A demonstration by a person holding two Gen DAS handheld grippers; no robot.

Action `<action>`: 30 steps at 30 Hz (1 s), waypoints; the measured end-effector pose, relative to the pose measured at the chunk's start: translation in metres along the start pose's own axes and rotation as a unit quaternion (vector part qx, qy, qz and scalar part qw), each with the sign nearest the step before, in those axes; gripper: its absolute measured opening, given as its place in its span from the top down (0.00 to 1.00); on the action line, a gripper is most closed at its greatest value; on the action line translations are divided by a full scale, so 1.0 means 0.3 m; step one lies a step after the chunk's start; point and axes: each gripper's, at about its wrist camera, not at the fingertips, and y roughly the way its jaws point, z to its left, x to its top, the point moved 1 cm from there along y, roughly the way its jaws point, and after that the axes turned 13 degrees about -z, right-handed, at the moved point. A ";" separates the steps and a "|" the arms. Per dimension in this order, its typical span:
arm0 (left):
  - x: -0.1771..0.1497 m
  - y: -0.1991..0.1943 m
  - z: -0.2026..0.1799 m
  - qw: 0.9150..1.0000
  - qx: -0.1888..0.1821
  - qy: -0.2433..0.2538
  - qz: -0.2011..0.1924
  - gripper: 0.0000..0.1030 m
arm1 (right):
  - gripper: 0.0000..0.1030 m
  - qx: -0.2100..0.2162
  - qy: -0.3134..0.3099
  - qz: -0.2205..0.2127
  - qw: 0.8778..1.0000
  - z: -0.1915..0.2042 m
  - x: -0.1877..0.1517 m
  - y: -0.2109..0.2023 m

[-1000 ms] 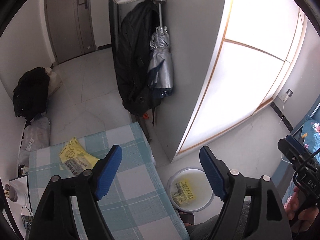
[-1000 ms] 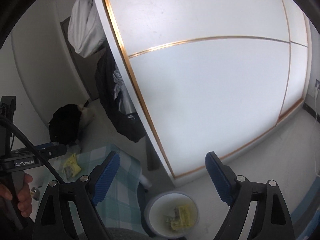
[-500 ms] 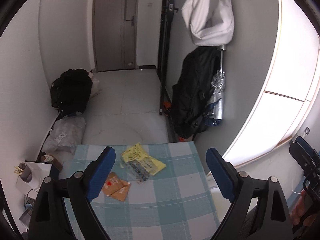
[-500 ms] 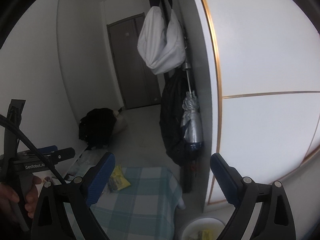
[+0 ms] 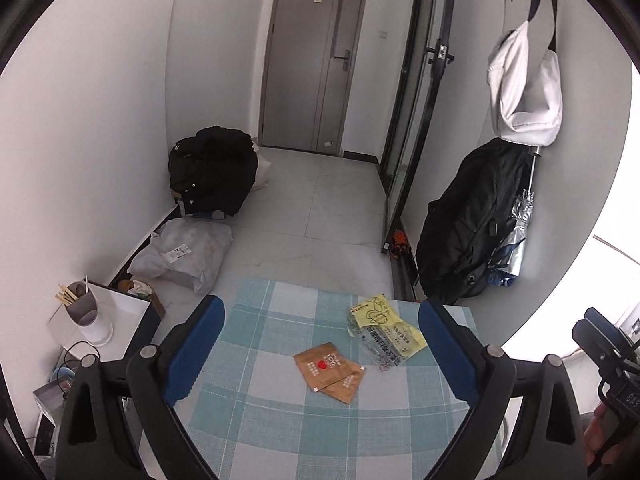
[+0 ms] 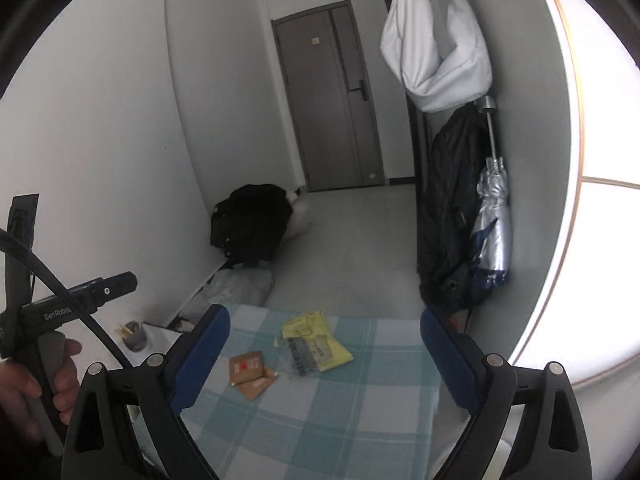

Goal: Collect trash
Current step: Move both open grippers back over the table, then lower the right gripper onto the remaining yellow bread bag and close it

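Note:
A yellow plastic wrapper [image 5: 386, 330] lies on the blue-checked table [image 5: 280, 412], toward its far right. Two brown sachets [image 5: 329, 369] lie overlapping just in front of it. Both also show in the right wrist view: the wrapper [image 6: 312, 340] and the sachets [image 6: 250, 372]. My left gripper [image 5: 320, 352] is open and empty, held above the table with the trash between its fingers in view. My right gripper [image 6: 324, 356] is open and empty, held above the same table. The bin is out of view.
A white side table [image 5: 120, 316] with a grey cup of sticks [image 5: 80, 308] stands left of the table. Black bags [image 5: 212, 168] and a plastic sack [image 5: 184, 256] lie on the floor. A black backpack [image 5: 476, 224] and umbrella [image 5: 518, 224] hang at right.
Both grippers have swung from the floor bin and sliding door to the left, toward the table. The bin has left both views, and the brown sachets have come into view.

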 end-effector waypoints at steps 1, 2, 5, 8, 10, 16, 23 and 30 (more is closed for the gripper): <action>-0.007 0.009 0.017 1.000 0.001 -0.005 -0.003 0.07 | 0.06 0.004 -0.002 0.005 1.000 0.013 -0.015 0.019; -0.014 0.002 0.038 1.000 0.001 -0.007 -0.004 0.07 | 0.06 0.007 -0.003 0.008 1.000 0.017 -0.025 0.033; -0.041 0.025 0.091 1.000 0.000 -0.011 -0.004 0.06 | 0.06 0.016 -0.010 0.025 1.000 0.041 -0.065 0.093; -0.063 0.052 0.131 1.000 0.006 -0.015 0.002 0.06 | 0.06 0.034 -0.012 0.046 0.998 0.065 -0.102 0.150; -0.080 0.084 0.159 0.999 0.008 -0.027 0.017 0.06 | 0.06 0.038 -0.023 0.061 0.997 0.088 -0.131 0.185; -0.096 0.135 0.239 0.997 0.022 -0.060 0.044 0.06 | 0.06 0.053 -0.043 0.103 0.992 0.142 -0.205 0.294; -0.095 0.175 0.292 0.993 0.024 -0.091 0.074 0.06 | 0.06 0.068 -0.033 0.144 0.987 0.140 -0.250 0.425; -0.106 0.199 0.324 0.987 0.007 -0.122 0.104 0.06 | 0.06 0.078 -0.087 0.199 0.973 0.160 -0.330 0.586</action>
